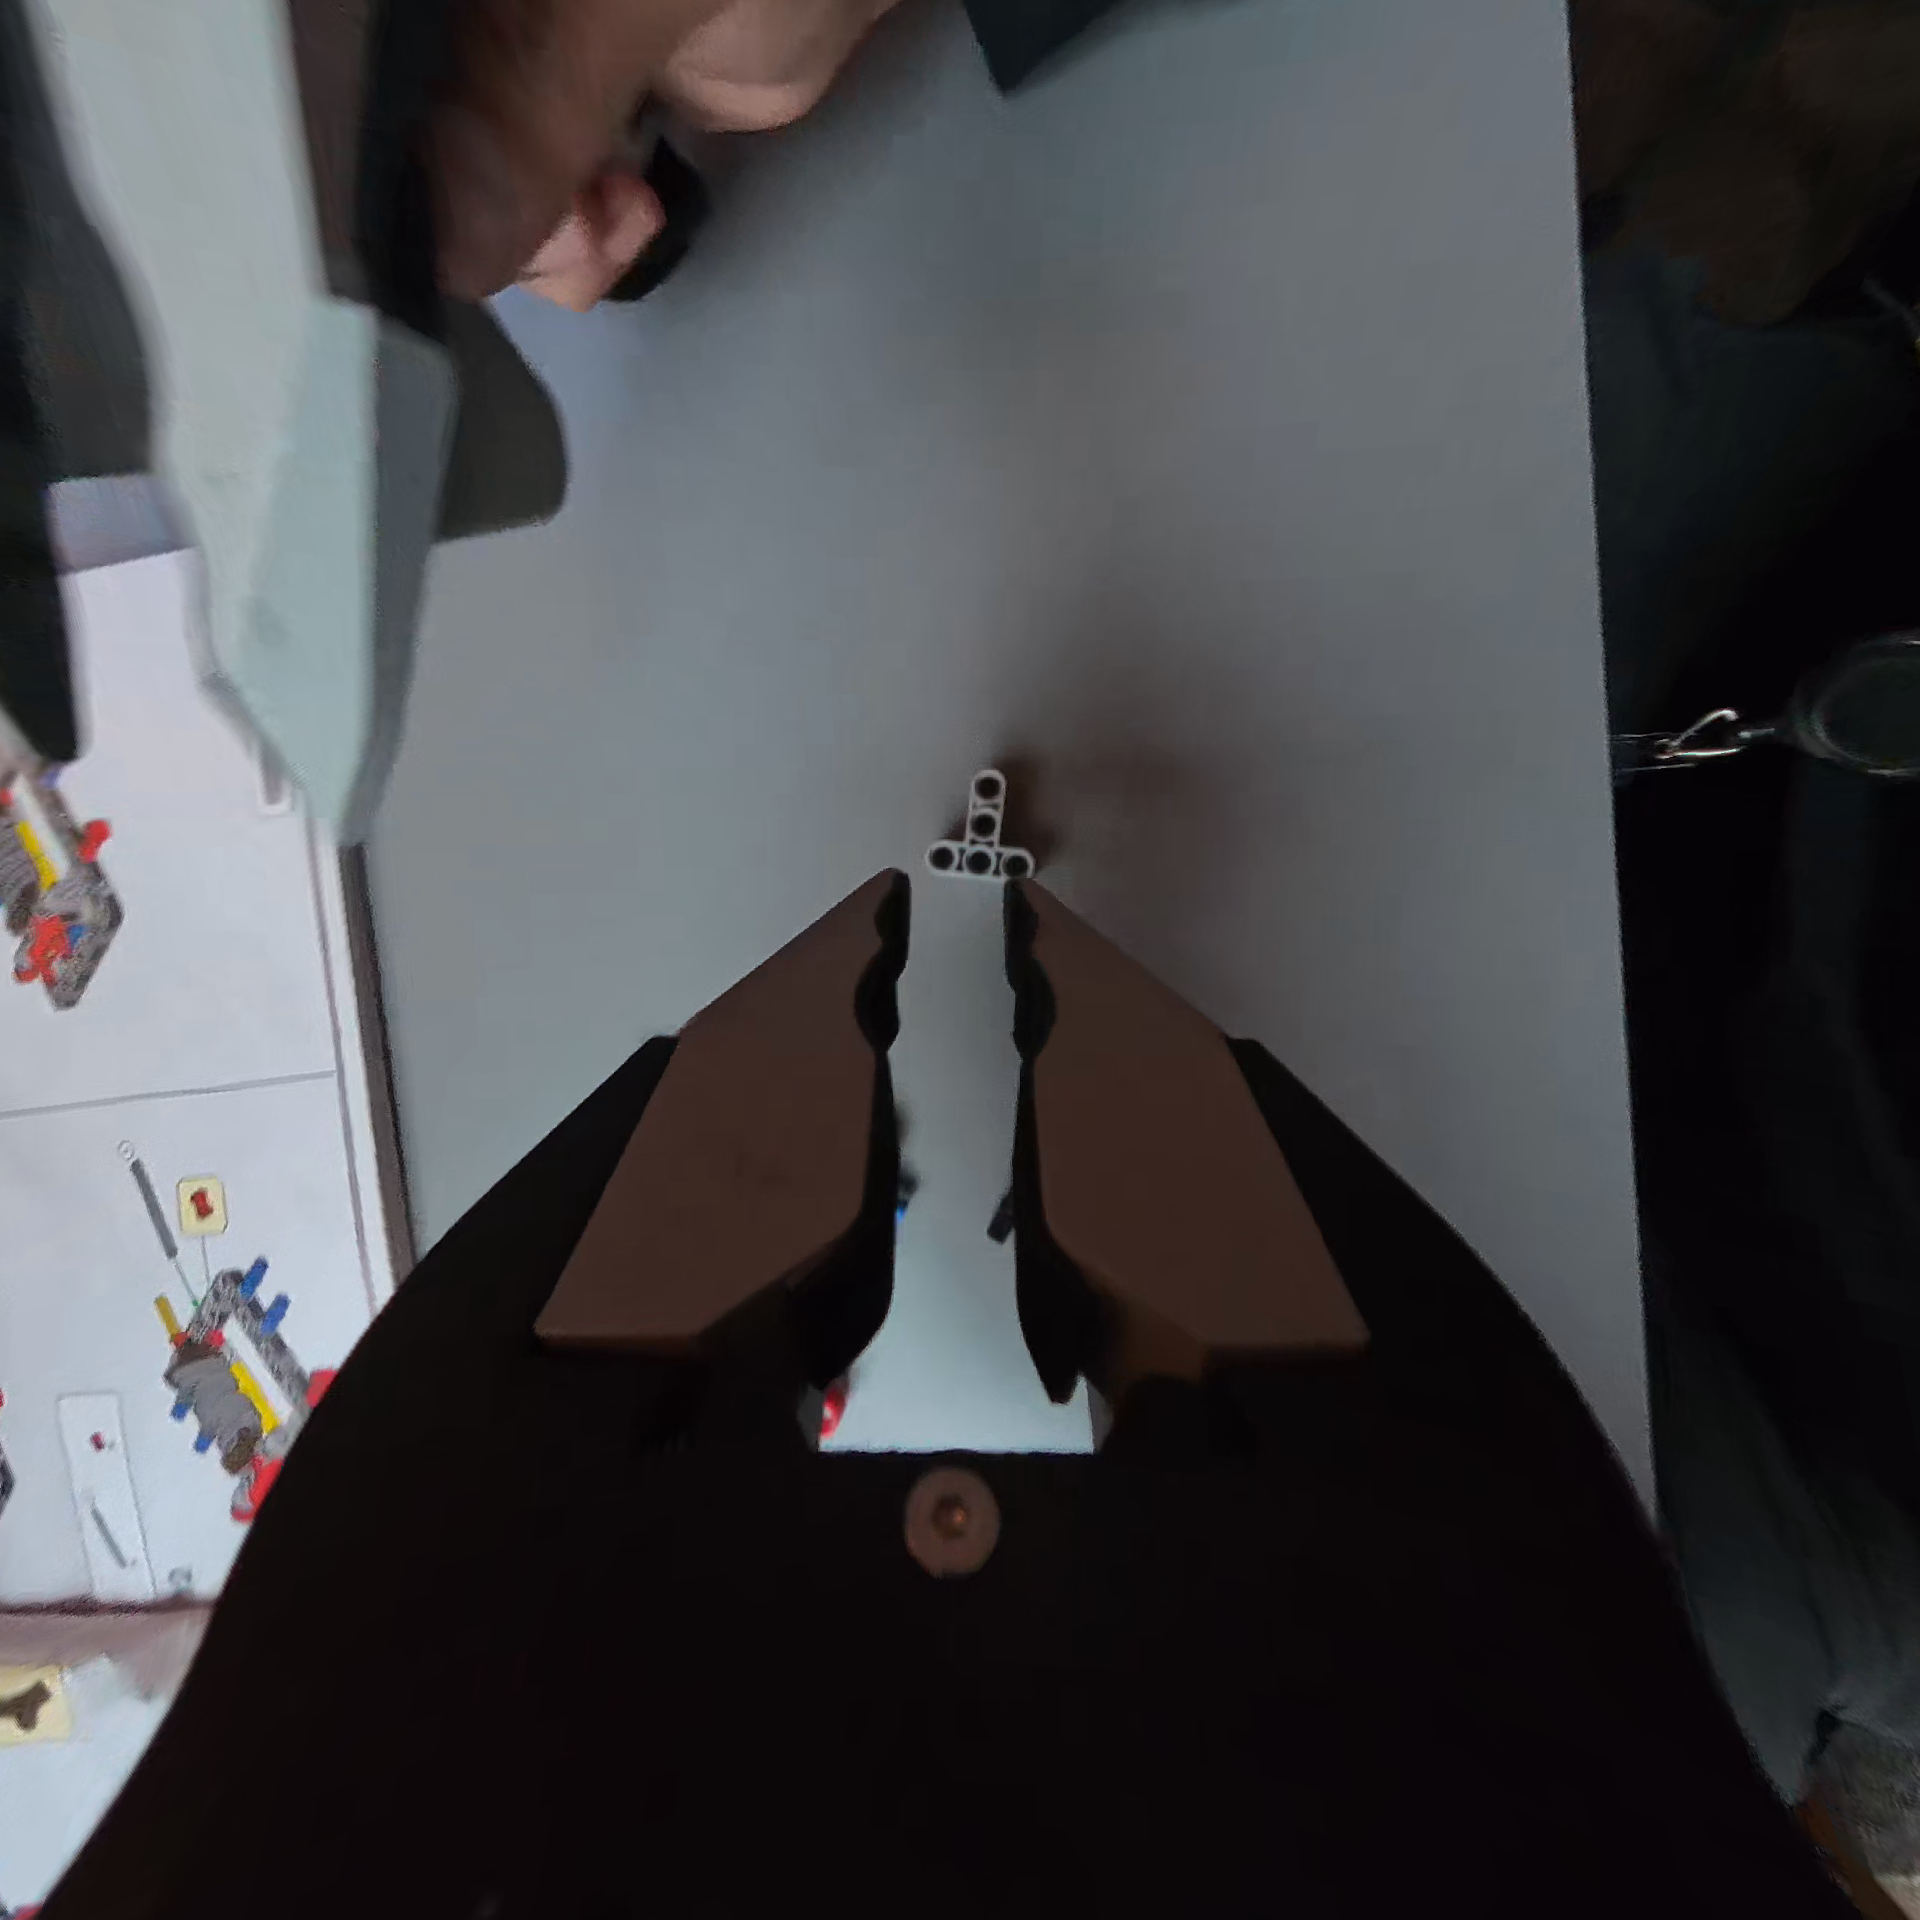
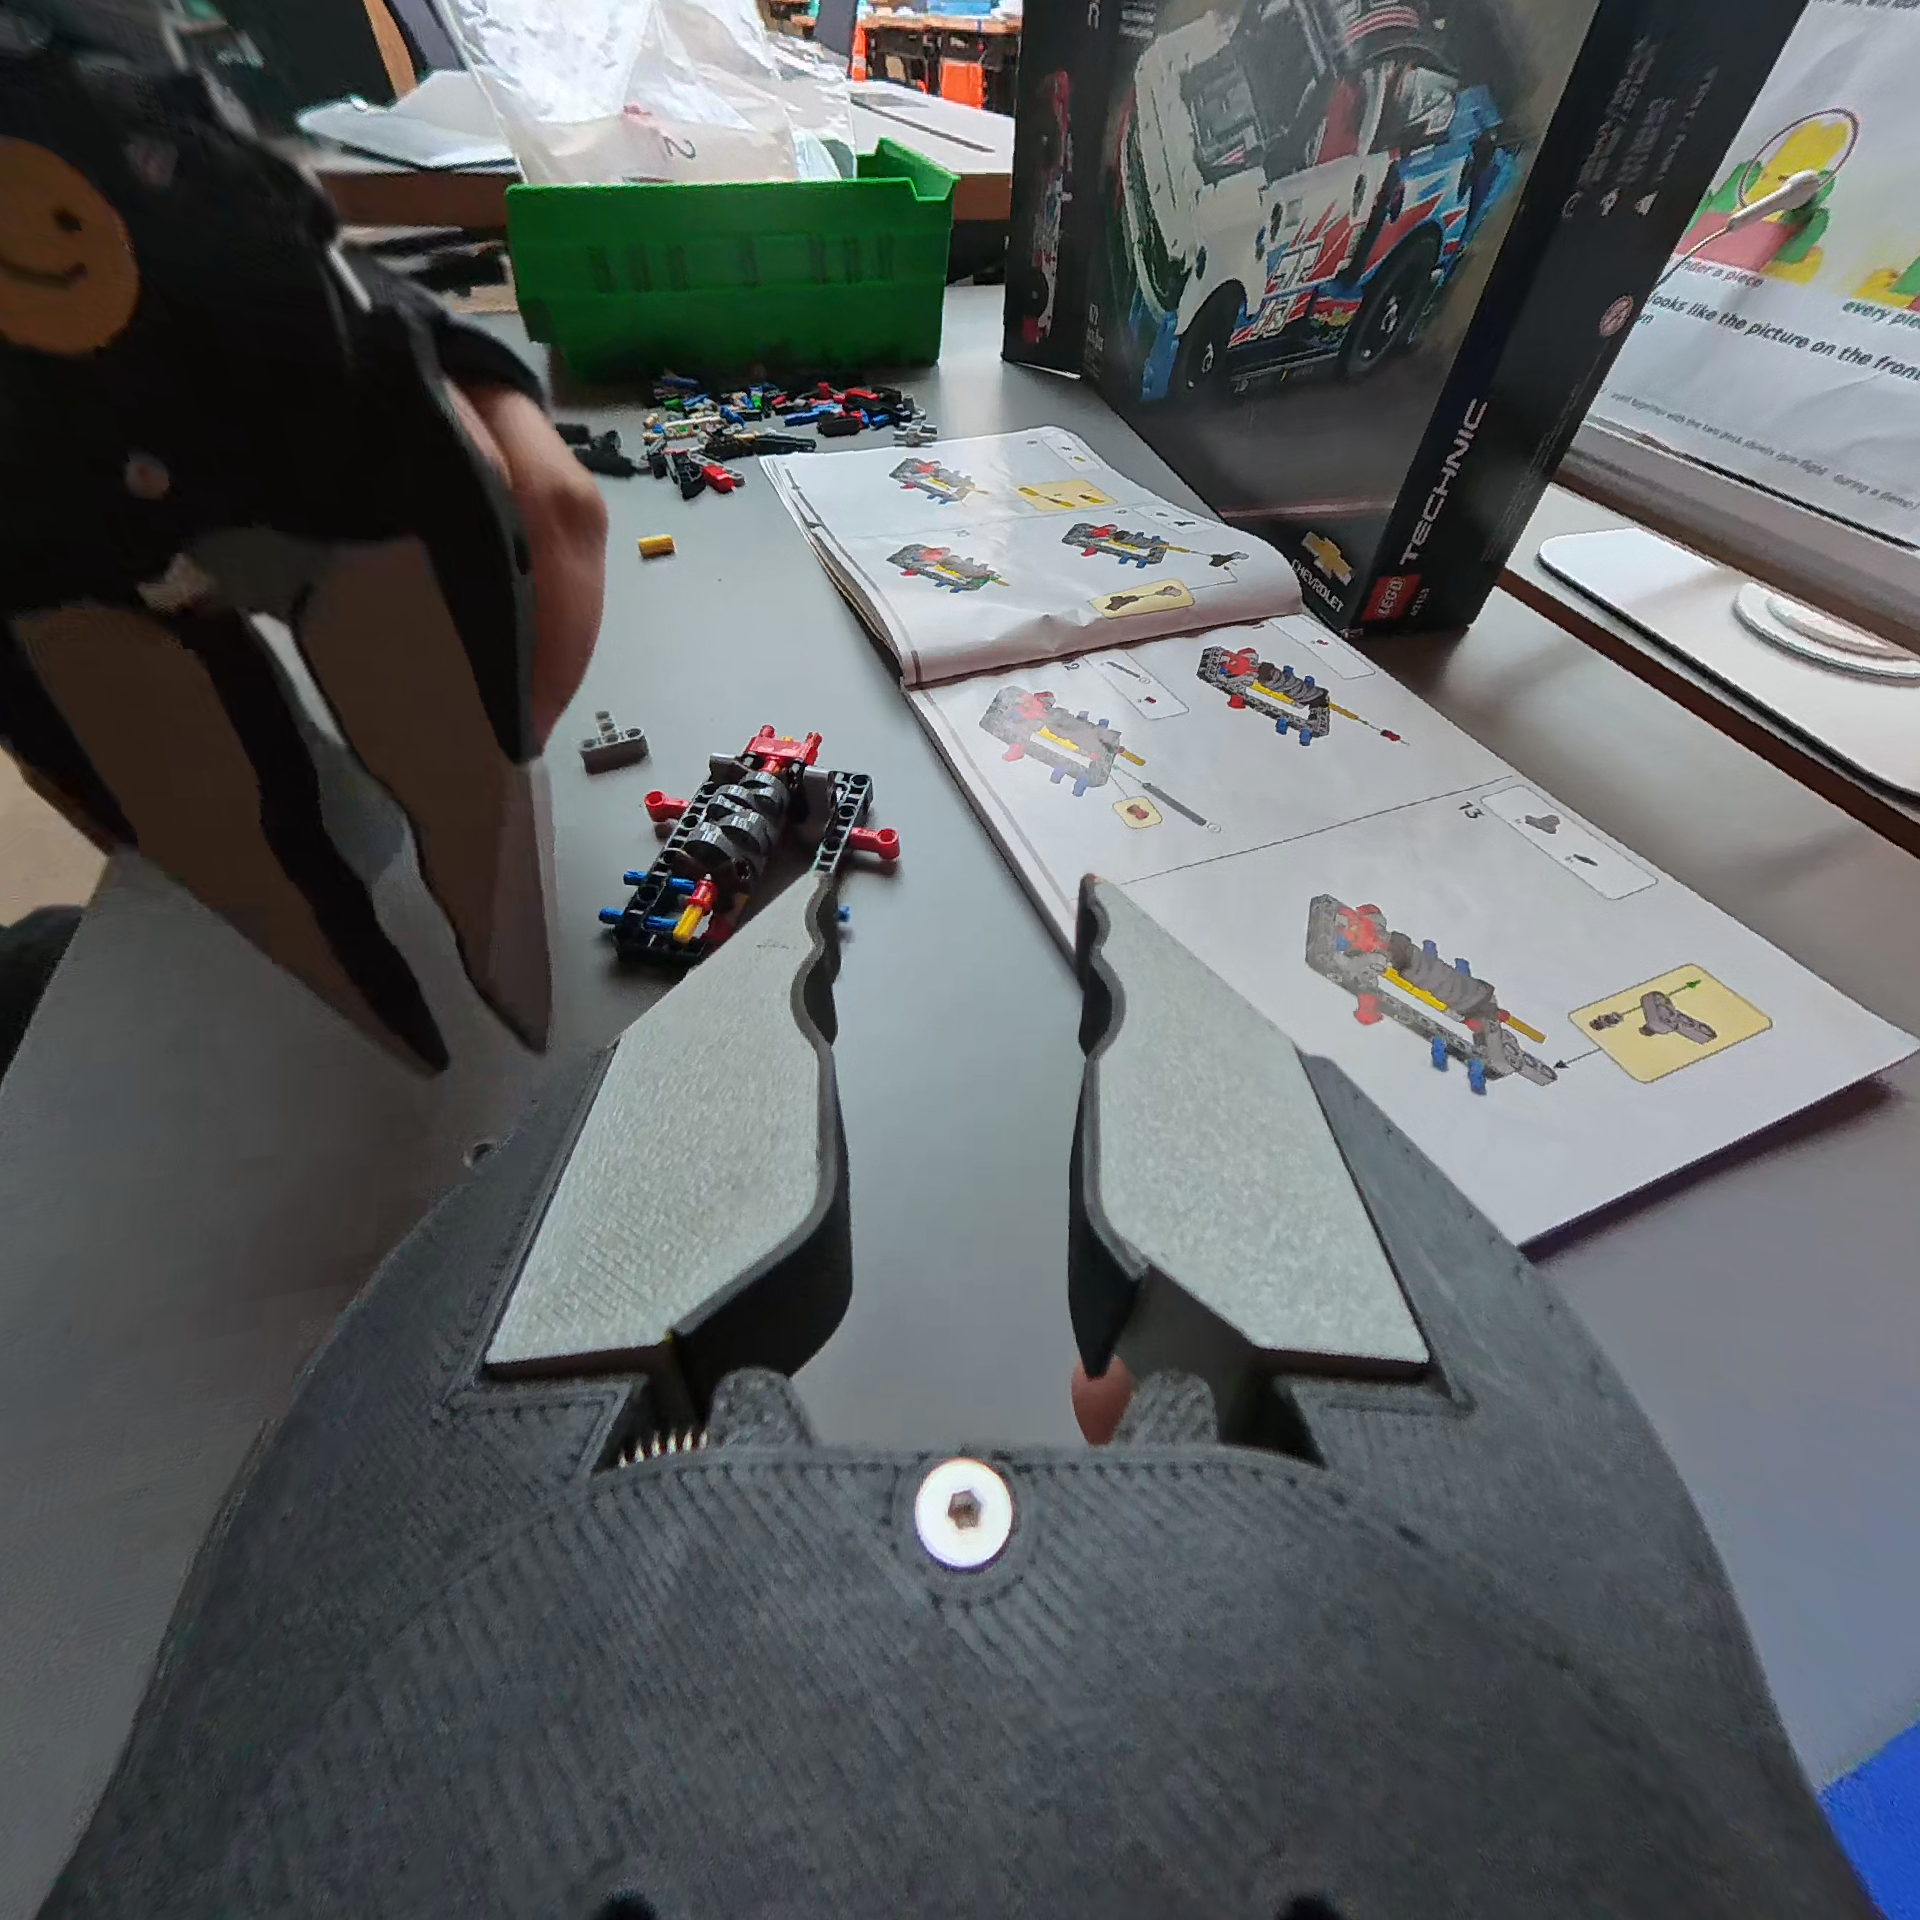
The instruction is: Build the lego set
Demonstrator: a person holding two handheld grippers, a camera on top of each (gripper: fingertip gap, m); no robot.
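My left gripper (image 1: 956, 883) points straight down at the grey table, open and empty, its tips just short of a small grey T-shaped beam (image 1: 979, 836). In the right wrist view the same gripper (image 2: 488, 1039) hangs at the left, above the table, with the T-shaped beam (image 2: 613, 740) beyond it. My right gripper (image 2: 951, 894) is open and empty, low over the table. The partly built engine frame (image 2: 753, 842), black and grey with red, blue and yellow pins, lies just ahead and left of its tips.
The open instruction booklet (image 2: 1247, 790) lies to the right; it also shows in the left wrist view (image 1: 177, 1195). The set's box (image 2: 1320, 281) stands behind it. A green bin (image 2: 727, 260) and a heap of loose pieces (image 2: 769, 416) sit at the back. A yellow piece (image 2: 656, 544) lies alone. From the left gripper's tips to the T-shaped beam (image 2: 613, 740) is close to 15 cm.
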